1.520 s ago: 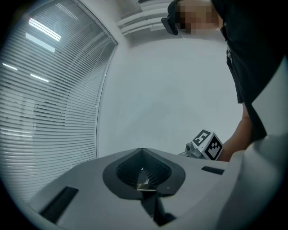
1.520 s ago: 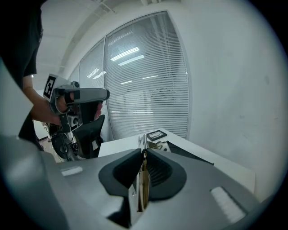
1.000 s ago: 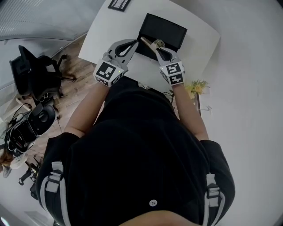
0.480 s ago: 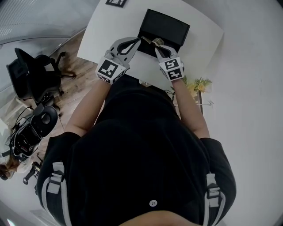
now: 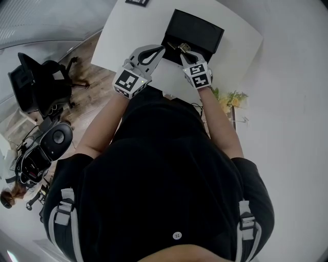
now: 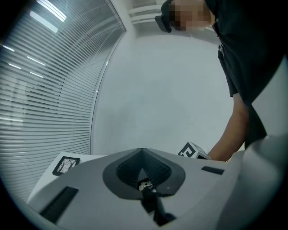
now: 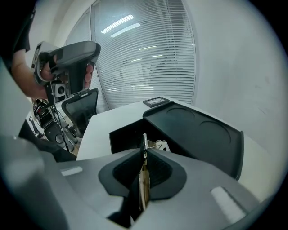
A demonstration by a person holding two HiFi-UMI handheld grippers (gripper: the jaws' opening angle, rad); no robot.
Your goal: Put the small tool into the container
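My right gripper [image 5: 180,51] [image 7: 144,152] is shut on the small tool [image 5: 176,47] [image 7: 144,168], a thin brass-coloured piece with a dark metal tip, seen edge-on. It holds the tool at the near edge of the black container [image 5: 197,30] [image 7: 123,134], whose lid [image 7: 198,128] stands open. A pale metal object [image 7: 158,144] lies inside. My left gripper [image 5: 162,48] [image 6: 142,152] is shut just left of the tool. A small metal bit [image 6: 145,185] shows low between its jaws; I cannot tell what it is.
The container stands on a white table [image 5: 130,30] against a white wall. A framed card [image 5: 137,2] [image 7: 155,101] lies at the table's far corner. Black office chairs [image 5: 43,87] [image 7: 78,105] stand on the floor to the left. Yellow flowers [image 5: 229,100] sit low on the right.
The right gripper has carried the tool a little further towards the container's opening. The left gripper has stayed close beside it, still shut.
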